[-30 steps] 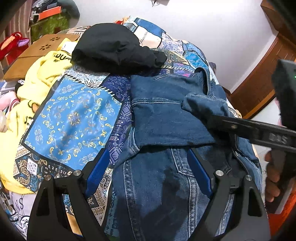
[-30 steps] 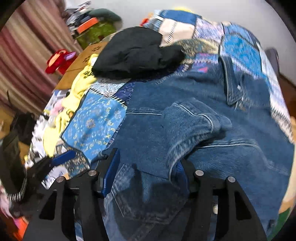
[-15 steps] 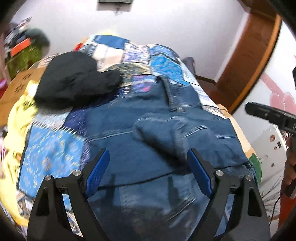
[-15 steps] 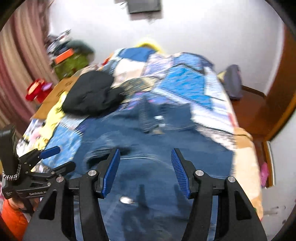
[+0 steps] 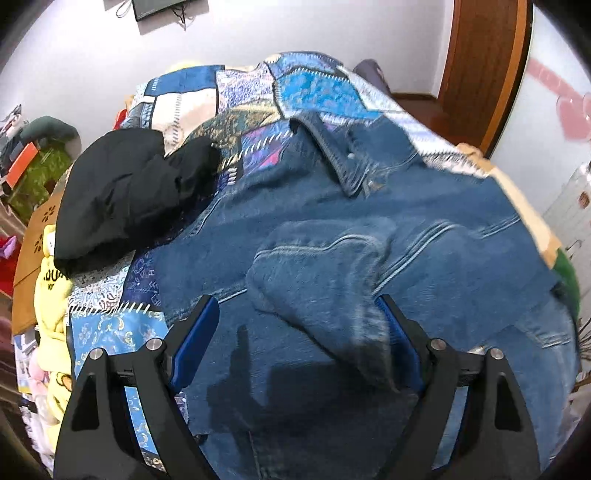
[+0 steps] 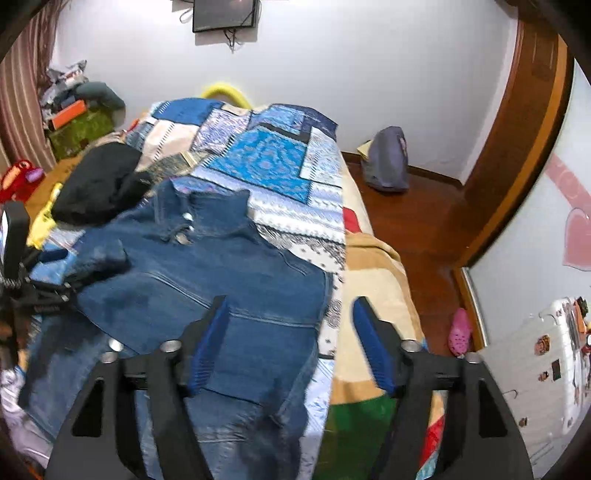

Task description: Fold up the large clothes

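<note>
Only readable text: black capitals on the yellow garment (image 5: 51,280) at the left edge of the bed, left wrist view; visible fragment looks like "DUA", start and end cut off by folds and by the black garment (image 5: 122,199) lying over it; a smaller line sits under it, too small to read; stickers on the white cabinet (image 6: 546,354) at far right of the right wrist view carry pictures, any lettering too small to tell; denim jacket (image 6: 207,266) buttons and seams show no legible brand; wall screen (image 6: 225,14) dark, nothing readable.
</note>
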Motion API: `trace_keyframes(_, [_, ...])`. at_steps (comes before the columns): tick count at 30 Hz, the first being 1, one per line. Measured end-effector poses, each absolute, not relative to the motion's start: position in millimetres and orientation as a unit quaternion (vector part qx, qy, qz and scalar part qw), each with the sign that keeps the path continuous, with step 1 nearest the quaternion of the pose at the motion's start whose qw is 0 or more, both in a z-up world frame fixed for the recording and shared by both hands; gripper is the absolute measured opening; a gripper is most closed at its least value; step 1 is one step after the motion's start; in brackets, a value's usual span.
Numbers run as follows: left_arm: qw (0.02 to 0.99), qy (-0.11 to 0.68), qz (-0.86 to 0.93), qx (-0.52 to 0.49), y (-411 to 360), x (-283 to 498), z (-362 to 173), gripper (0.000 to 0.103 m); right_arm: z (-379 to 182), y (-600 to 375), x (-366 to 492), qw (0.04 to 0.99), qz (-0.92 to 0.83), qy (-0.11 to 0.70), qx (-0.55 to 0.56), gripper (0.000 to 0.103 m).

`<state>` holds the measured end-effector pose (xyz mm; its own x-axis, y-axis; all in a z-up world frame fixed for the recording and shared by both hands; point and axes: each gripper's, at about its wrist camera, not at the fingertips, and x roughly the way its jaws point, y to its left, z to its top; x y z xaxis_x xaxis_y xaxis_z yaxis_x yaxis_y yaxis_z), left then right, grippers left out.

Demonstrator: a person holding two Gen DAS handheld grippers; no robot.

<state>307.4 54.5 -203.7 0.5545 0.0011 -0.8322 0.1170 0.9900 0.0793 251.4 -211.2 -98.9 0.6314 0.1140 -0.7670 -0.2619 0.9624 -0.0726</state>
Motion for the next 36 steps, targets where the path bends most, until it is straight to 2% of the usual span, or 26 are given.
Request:
trace_keyframes(10, [0.883, 0.469, 0.004, 0.013, 102.6, 292.7, -213.4, 0.088, -180.6, -190.3, 261.8, 0.850, 0.135, 0.508, -0.039, 0.071])
trace_keyframes(13, [0.876, 0.480, -0.005, -0.046, 122.7, 280.5, -223.7, 0.087, -195.5, -179.4, 259.2, 0.841, 0.138, 0.522, -0.044, 0.071])
trace_keyframes(16, [0.859, 0.492, -0.050, -0.135, 139.6, 274.3, -236.2, 0.074, -207.9, -171.3, 258.8, 0.833, 0.134, 0.534, -0.055, 0.071])
trace_keyframes(18, [0.842, 0.494, -0.071, -0.204, 151.3, 275.2, -245.7, 0.069, -213.3, -167.6, 257.1, 0.830, 0.135, 0.538, -0.054, 0.071])
trace_keyframes(20, [0.834, 0.488, -0.079, -0.246, 159.4, 277.7, -249.0, 0.055, -213.6, -167.0, 256.9, 0.833, 0.130, 0.535, -0.054, 0.071])
trace_keyframes(25, [0.844, 0.462, -0.048, -0.269, 169.9, 283.6, -229.7, 0.027, -204.2, -171.7, 256.7, 0.839, 0.129, 0.526, -0.053, 0.071])
trace_keyframes(32, [0.883, 0.415, -0.029, -0.216, 163.3, 278.2, -183.1, 0.023, -170.7, -195.9, 258.6, 0.871, 0.107, 0.479, -0.013, 0.071])
trace_keyframes(36, [0.889, 0.418, 0.002, -0.188, 167.0, 273.8, -185.3, 0.024, -176.3, -205.7, 258.7, 0.873, 0.091, 0.479, 0.004, 0.071])
